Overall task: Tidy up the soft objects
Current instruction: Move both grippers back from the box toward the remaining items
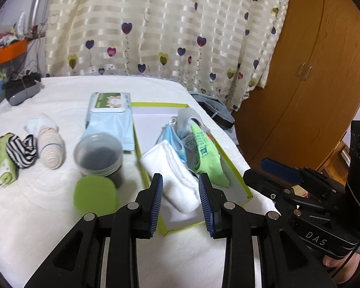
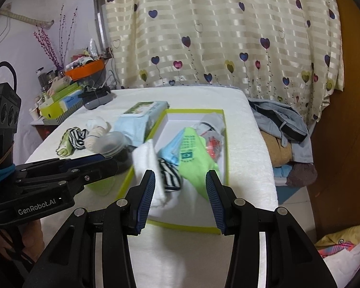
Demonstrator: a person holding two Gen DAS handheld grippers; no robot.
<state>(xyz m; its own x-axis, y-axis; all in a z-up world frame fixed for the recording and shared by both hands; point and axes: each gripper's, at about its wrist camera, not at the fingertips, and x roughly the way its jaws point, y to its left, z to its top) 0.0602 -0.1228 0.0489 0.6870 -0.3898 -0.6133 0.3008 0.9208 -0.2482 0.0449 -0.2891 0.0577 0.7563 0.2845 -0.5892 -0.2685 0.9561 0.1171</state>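
Left hand-held gripper (image 1: 181,202) tilted downward over the near end of the lime-edged box (image 1: 235,168), jaws narrowly parted, nothing between the pads. Right hand-held gripper (image 2: 180,200) at a like downward tilt, jaws wider, also empty; seen from the left wrist as a black body at far right (image 1: 300,192), a bit of a hand (image 1: 340,266) under it.

White folded towel (image 1: 170,170) in the box's near left corner, long axis running from far left to near right. Green cloth (image 1: 207,153) beside it on the right, lengthwise along the box, blue face mask (image 1: 174,139) behind the towel.

On the white surface (image 1: 36,216) left of the box: wipes pack (image 1: 108,117), clear lidded tub (image 1: 98,154), green sponge (image 1: 96,195), beige rolled sock (image 1: 51,148), striped sock (image 1: 24,151), green rolled cloth (image 1: 4,165).

Only in the right wrist view: a striped sock (image 2: 169,174) inside the box between towel and green cloth, a red packet (image 2: 213,147) at the right wall, and clothes (image 2: 283,120) piled right of the surface.
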